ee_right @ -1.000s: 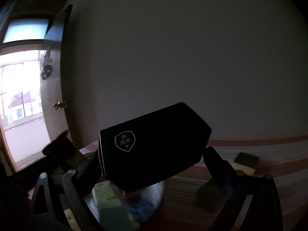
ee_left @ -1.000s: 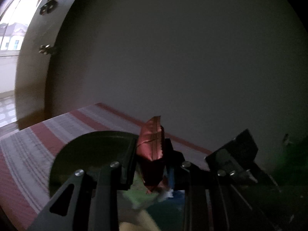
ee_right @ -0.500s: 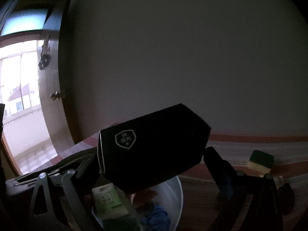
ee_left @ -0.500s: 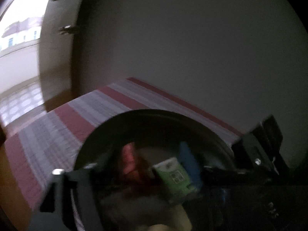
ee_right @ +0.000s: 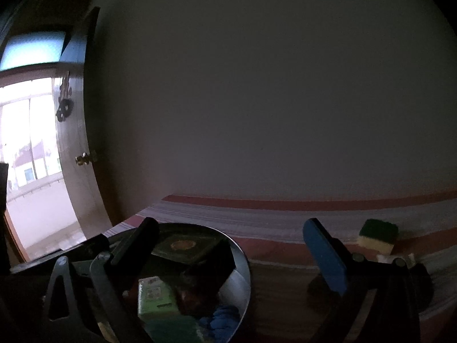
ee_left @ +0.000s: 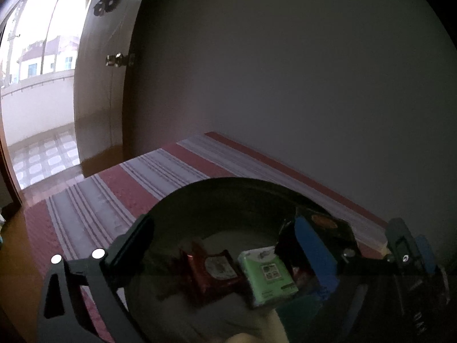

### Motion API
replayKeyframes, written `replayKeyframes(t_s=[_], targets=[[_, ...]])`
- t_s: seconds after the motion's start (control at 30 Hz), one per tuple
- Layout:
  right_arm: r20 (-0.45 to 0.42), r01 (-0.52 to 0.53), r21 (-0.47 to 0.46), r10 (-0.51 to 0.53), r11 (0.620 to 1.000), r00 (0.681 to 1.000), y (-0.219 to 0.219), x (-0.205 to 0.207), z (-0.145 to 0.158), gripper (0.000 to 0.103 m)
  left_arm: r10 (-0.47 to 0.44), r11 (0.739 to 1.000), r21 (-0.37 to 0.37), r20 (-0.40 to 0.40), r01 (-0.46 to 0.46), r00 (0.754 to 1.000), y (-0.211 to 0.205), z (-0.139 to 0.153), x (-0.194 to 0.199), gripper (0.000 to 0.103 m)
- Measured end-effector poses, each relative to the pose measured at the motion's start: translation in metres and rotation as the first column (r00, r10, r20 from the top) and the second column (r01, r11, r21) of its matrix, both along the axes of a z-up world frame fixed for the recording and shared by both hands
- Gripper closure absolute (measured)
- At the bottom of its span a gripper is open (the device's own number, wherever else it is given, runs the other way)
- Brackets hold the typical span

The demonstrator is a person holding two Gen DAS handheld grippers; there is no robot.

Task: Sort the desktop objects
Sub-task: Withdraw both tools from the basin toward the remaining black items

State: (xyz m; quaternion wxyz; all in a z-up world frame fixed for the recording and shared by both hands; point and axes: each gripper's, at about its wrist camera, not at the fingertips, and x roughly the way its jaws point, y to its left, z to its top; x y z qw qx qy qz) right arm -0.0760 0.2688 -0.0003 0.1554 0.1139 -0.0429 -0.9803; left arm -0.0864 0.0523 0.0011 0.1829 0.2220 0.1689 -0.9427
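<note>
Left wrist view: your left gripper [ee_left: 225, 245] hangs over the bowl [ee_left: 228, 184], jaws opening, nothing between them. Inside the bowl lie a red packet [ee_left: 211, 268] and a green tissue pack [ee_left: 268, 274]; the bowl's near part is blurred, cut off below.

Right wrist view: your right gripper [ee_right: 228, 237] stands spread, empty. A dark box [ee_right: 185, 247] rests in the bowl [ee_right: 242, 257], its far side lost in shadow. A green-and-yellow sponge [ee_right: 377, 234] lies well right of the bowl.
</note>
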Motion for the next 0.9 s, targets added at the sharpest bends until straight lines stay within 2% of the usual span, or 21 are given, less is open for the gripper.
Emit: replayKeyframes(t_s=[0.03, 0.23, 0.67, 0.8, 0.9], targets=[[-0.005, 0.007, 0.011, -0.007, 1.0, 1.0, -0.005, -0.001, 0.001, 0.001, 0.002, 1.0, -0.004, -0.003, -0.002, 1.0, -0.014, 0.001, 0.0, 0.001], [-0.004, 0.021, 0.022, -0.021, 1.0, 1.0, -0.013, -0.004, 0.004, 0.001, 0.009, 1.0, -0.028, -0.006, -0.009, 1.0, -0.035, -0.002, -0.004, 0.001], [-0.011, 0.022, 0.011, -0.022, 1.0, 1.0, -0.027, -0.009, 0.012, 0.001, 0.03, 0.996, -0.081, -0.008, -0.031, 1.0, -0.034, 0.0, 0.003, 0.001], [-0.022, 0.032, 0.006, -0.032, 0.999, 0.999, -0.025, -0.007, 0.012, 0.001, 0.051, 0.993, -0.107, -0.032, -0.054, 0.998, -0.031, 0.002, 0.009, 0.001], [-0.018, 0.037, 0.002, -0.037, 0.999, 0.999, -0.024, -0.008, 0.012, 0.001, 0.043, 0.995, -0.086, -0.062, -0.048, 0.997, -0.032, 0.001, 0.014, 0.001]])
